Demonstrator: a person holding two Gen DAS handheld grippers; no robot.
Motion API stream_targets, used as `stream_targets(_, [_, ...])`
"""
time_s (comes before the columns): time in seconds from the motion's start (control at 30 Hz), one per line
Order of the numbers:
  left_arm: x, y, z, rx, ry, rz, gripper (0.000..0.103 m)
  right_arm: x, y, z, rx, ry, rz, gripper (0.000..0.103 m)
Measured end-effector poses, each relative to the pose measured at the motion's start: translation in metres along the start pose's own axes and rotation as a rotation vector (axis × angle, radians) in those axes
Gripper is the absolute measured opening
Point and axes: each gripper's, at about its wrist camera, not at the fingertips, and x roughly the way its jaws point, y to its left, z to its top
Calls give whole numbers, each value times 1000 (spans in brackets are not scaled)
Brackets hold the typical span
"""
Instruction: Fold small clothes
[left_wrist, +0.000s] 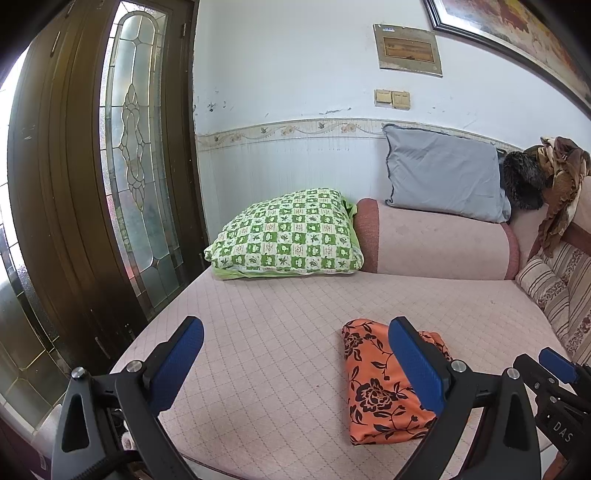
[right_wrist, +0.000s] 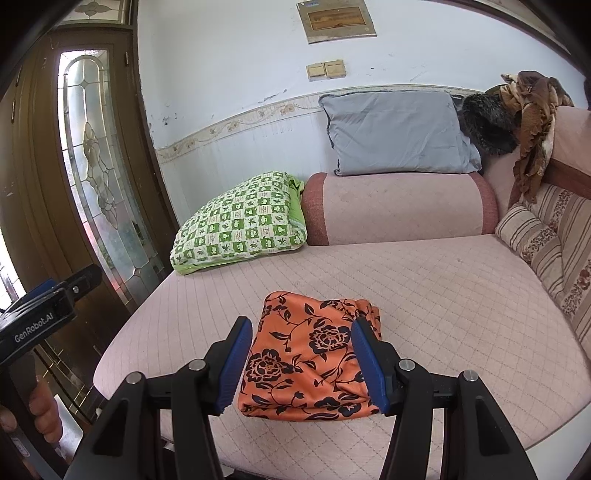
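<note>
A folded orange garment with a black flower print (left_wrist: 373, 384) (right_wrist: 306, 354) lies flat on the pink quilted sofa seat (left_wrist: 295, 291) (right_wrist: 443, 295), near its front edge. My left gripper (left_wrist: 295, 325) is open wide over bare seat to the left of the garment, with nothing between its blue pads; its right finger (left_wrist: 417, 365) overlaps the garment's right part in this view. My right gripper (right_wrist: 302, 325) hovers open just in front of the garment, which shows in the gap between the pads without being pressed. Each gripper appears at the edge of the other's view.
A green checked pillow (left_wrist: 288, 236) (right_wrist: 240, 221) and a pink bolster (left_wrist: 436, 240) lie at the back, with a grey cushion (right_wrist: 399, 133) above. Striped cushions (right_wrist: 535, 240) line the right side. A glazed wooden door (left_wrist: 140, 166) stands left. A hand (right_wrist: 44, 406) holds the left gripper's handle.
</note>
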Motion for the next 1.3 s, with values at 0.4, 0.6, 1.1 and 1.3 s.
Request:
stream_targets(0.4, [-3,-2,-1,13,-1,-14,100,2,3,-1,-4,10,6,60])
stream_targets(0.6, [-3,-2,-1,18,-1,-26,100,3,4,-2,-10,10,8,60])
stream_targets(1.1, [-7,-4,-2,27,-10,-69,100,-3,3,2,16,-8,-35,60])
stream_targets(1.3, [-8,-3,-3,24,-12,-75,100,-6,6,2,14,-13,-36,60])
